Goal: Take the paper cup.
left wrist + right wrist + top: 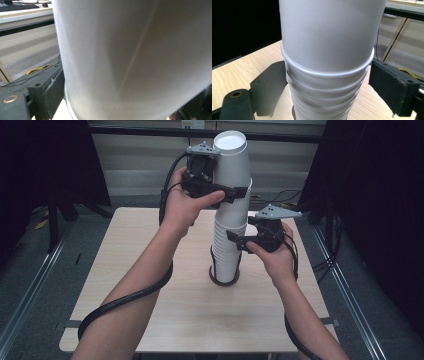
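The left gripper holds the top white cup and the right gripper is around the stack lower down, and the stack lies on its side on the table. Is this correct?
Not quite. The stack of cups stands upright on the table, as the high view shows. The rest holds: the left gripper clamps the top cup, and the right gripper is around the stack lower down.

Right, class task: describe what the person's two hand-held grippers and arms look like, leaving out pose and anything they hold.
Both are black. The left hand-held gripper and the right hand-held gripper each carry a grey three-cornered plate on top and trail a thick black cable along the forearm. The jaws are blocky, with dark pads and a brass-coloured ring near the base. The forearms are bare, with no sleeves in sight.
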`<act>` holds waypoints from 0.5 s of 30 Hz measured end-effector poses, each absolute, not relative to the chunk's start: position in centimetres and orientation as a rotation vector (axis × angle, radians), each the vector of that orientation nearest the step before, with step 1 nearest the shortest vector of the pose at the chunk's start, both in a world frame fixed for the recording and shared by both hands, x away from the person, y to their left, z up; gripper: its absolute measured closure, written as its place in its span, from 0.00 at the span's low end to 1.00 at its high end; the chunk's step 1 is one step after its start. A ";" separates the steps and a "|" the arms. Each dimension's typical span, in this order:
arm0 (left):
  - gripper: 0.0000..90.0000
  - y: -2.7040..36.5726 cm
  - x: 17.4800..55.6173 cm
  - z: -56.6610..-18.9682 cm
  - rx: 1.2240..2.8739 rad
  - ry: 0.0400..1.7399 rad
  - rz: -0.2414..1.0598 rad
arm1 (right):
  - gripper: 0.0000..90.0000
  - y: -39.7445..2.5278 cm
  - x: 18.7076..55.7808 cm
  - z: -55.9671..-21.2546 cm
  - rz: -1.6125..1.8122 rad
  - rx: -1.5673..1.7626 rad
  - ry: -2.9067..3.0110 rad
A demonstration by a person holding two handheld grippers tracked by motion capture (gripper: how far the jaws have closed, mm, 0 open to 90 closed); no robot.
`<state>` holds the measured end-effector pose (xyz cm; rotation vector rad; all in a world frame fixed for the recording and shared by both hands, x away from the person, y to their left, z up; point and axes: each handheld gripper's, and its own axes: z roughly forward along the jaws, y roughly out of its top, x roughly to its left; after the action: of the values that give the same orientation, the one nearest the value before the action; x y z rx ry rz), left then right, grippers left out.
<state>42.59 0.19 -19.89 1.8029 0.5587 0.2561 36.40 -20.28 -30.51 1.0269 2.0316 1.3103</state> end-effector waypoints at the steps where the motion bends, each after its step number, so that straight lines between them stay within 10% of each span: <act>1: 0.09 0.2 42.6 -19.8 1.801 0.556 0.261 | 0.16 -20.3 36.4 -30.5 1.312 1.028 2.031; 15: 0.09 1.4 42.2 -19.1 1.788 0.553 0.248 | 0.16 -20.6 36.2 -30.8 1.309 1.026 2.040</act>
<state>42.23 1.39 -19.14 1.7876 0.5528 0.2480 36.23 -20.60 -30.78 1.0255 2.0399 1.3093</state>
